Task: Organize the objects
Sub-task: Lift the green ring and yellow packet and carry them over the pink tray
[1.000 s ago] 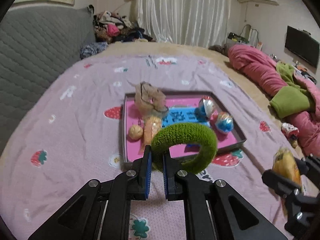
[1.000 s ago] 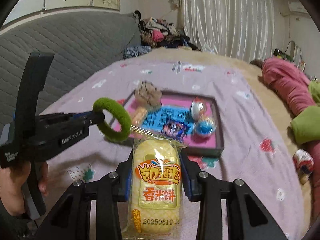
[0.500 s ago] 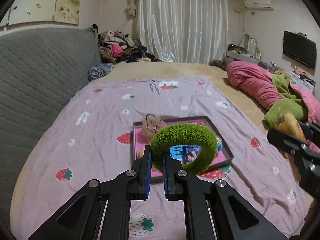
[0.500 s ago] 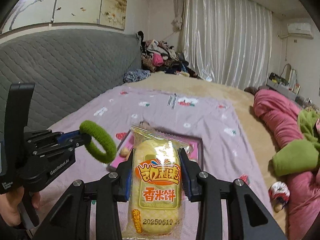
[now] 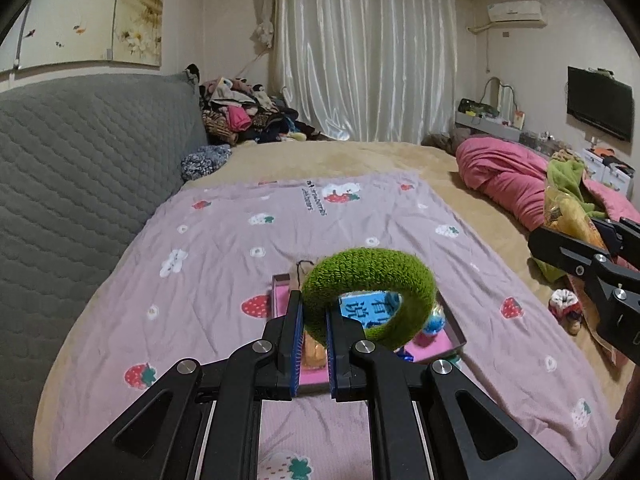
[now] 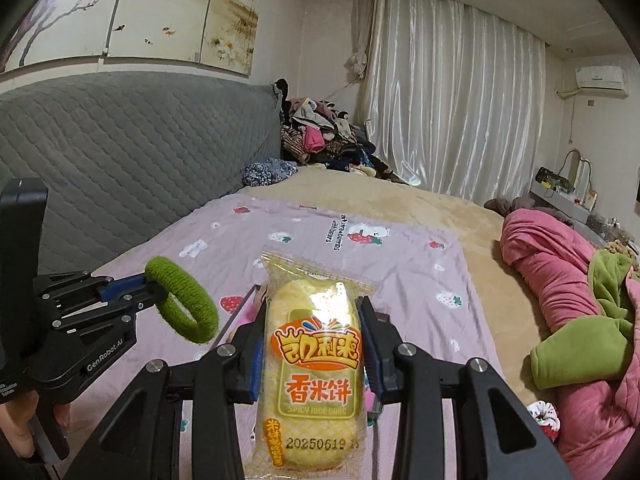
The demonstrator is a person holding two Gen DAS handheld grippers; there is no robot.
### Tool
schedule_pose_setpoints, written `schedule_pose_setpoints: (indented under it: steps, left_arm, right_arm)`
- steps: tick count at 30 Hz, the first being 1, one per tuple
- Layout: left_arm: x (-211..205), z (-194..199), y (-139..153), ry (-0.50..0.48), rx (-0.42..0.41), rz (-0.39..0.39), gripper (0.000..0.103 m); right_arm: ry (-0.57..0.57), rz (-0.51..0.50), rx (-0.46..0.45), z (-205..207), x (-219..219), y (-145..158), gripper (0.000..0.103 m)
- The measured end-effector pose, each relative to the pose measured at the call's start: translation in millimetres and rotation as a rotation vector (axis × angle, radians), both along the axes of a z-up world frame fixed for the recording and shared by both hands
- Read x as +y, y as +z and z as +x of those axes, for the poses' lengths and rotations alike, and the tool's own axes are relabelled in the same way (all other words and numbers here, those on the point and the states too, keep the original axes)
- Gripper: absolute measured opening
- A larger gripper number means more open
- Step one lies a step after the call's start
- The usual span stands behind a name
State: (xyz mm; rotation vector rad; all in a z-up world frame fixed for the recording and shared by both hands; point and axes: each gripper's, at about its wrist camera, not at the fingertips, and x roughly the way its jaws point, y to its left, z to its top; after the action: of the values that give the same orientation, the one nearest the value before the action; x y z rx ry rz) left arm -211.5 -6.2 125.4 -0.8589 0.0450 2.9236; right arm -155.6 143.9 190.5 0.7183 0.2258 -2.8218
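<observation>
The left gripper (image 5: 312, 322) pinches a green hair tie (image 5: 370, 292) by one side of its loop, held up over the pink tray (image 5: 452, 330) on the bed (image 5: 192, 280). Soft and light, it likely flops, so a rim pinch suits. The right gripper (image 6: 314, 344) clamps a rice cracker packet (image 6: 314, 364) at its middle; crinkly, probably brittle. Only the right view shows the packet's label; only the left shows the tray's contents

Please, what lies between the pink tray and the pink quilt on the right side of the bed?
In the left wrist view, only bedding: the strawberry-print sheet, then bare tan bedcover, lie between the pink tray and the pink quilt. Nothing else sits there.
</observation>
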Motion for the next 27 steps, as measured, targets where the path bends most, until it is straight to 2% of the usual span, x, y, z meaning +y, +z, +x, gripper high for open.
schedule_pose_setpoints:
  steps: [7,13,17,27]
  left_arm:
    - [4.0,-23.6,-2.6,-0.002,-0.002,0.002,0.010]
    - [15.1,-52.1,-20.2,-0.013,-0.021,0.002,0.010]
    - [16.3,-77.2,-42.0,-0.007,-0.044,0.013,0.010]
    - [11.1,-125.1,-110.8,0.014,-0.114,0.022,0.010]
  right_arm:
    - [0.006,0.014,0.008,-22.4,1.9,0.5,0.039]
    - [0.014,0.020,0.000,-48.0,-0.4,-12.8,0.039]
    - [0.021,0.014,-0.019,-69.2,-0.9,-31.6,0.039]
    - [0.040,-0.006,-0.093,-117.1,-10.3,-103.4,0.039]
